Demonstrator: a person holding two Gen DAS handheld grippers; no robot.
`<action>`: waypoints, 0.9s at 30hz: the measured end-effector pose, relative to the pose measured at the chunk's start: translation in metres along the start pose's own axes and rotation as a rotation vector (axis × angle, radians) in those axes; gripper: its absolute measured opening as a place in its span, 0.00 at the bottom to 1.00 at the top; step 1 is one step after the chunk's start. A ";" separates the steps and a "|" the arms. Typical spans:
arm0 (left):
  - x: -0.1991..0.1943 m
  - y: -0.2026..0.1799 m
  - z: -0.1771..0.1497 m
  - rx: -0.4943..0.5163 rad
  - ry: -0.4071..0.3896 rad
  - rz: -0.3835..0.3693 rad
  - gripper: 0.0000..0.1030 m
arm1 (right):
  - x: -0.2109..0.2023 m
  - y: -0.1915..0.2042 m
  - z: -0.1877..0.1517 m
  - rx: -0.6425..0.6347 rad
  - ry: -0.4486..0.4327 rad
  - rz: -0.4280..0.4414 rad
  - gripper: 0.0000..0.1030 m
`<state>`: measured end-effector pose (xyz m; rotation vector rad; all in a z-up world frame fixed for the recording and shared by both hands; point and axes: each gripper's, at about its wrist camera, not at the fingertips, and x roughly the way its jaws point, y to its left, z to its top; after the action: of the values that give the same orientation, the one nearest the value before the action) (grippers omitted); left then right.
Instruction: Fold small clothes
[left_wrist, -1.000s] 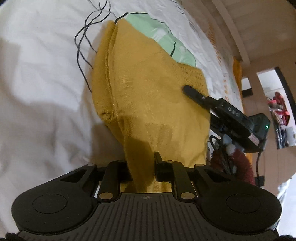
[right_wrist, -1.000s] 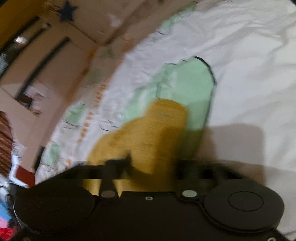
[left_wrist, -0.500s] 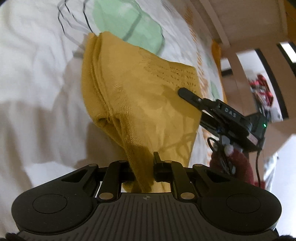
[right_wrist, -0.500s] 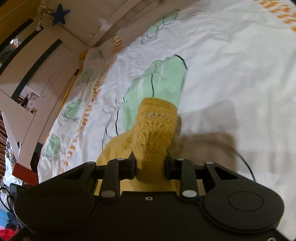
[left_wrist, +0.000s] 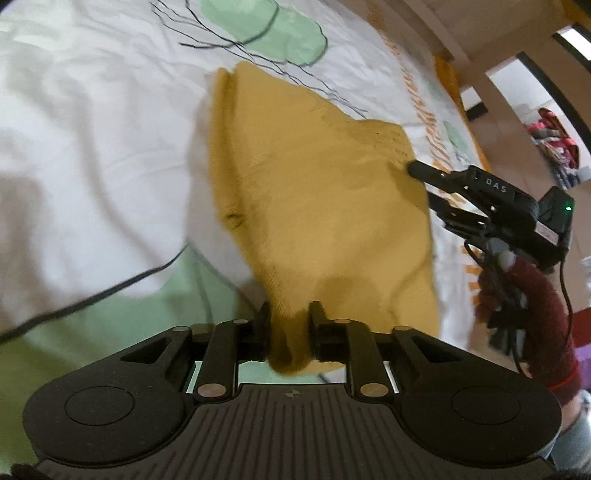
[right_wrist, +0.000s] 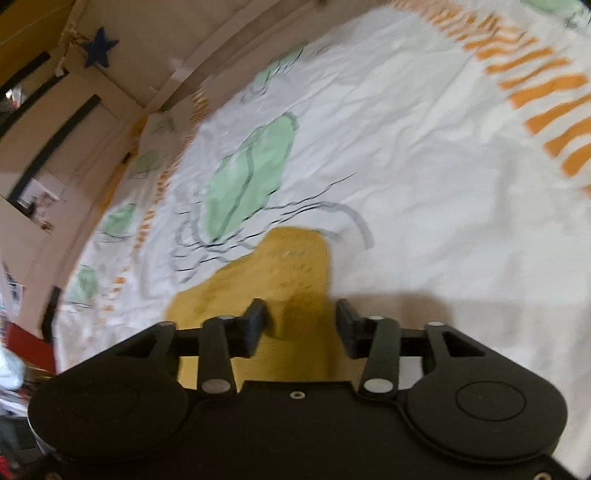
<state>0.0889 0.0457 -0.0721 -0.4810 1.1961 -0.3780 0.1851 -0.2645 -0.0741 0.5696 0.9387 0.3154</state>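
A mustard-yellow knit garment (left_wrist: 317, 199) lies partly folded on a white bed sheet (left_wrist: 92, 147). My left gripper (left_wrist: 290, 325) is shut on its near corner, which bunches between the fingers. In the left wrist view my right gripper (left_wrist: 424, 181) sits at the garment's far right corner. In the right wrist view my right gripper (right_wrist: 301, 325) has its jaws apart, with the garment (right_wrist: 280, 273) lying on the sheet between and under them, not pinched.
The sheet (right_wrist: 406, 147) has green blobs, black lines and orange stripes printed on it. A beige wooden bed frame (right_wrist: 122, 92) borders it. A hand in a dark red sleeve (left_wrist: 546, 314) holds the right gripper.
My right gripper has opened and let go of the garment corner it was holding. The garment has dropped flatter on the sheet. My left gripper has stayed shut on its corner and moved back.
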 end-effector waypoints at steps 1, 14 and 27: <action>0.000 -0.001 -0.003 -0.002 -0.017 0.017 0.20 | 0.000 0.000 -0.002 -0.015 -0.007 -0.019 0.60; -0.050 -0.042 -0.055 0.205 -0.287 0.179 0.28 | -0.019 0.001 -0.011 -0.112 -0.114 -0.038 0.90; -0.032 -0.071 0.039 0.276 -0.447 0.261 0.42 | -0.023 0.012 -0.016 -0.228 -0.164 -0.097 1.00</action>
<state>0.1132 0.0087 0.0027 -0.1522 0.7443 -0.1918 0.1583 -0.2608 -0.0590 0.3342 0.7576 0.2792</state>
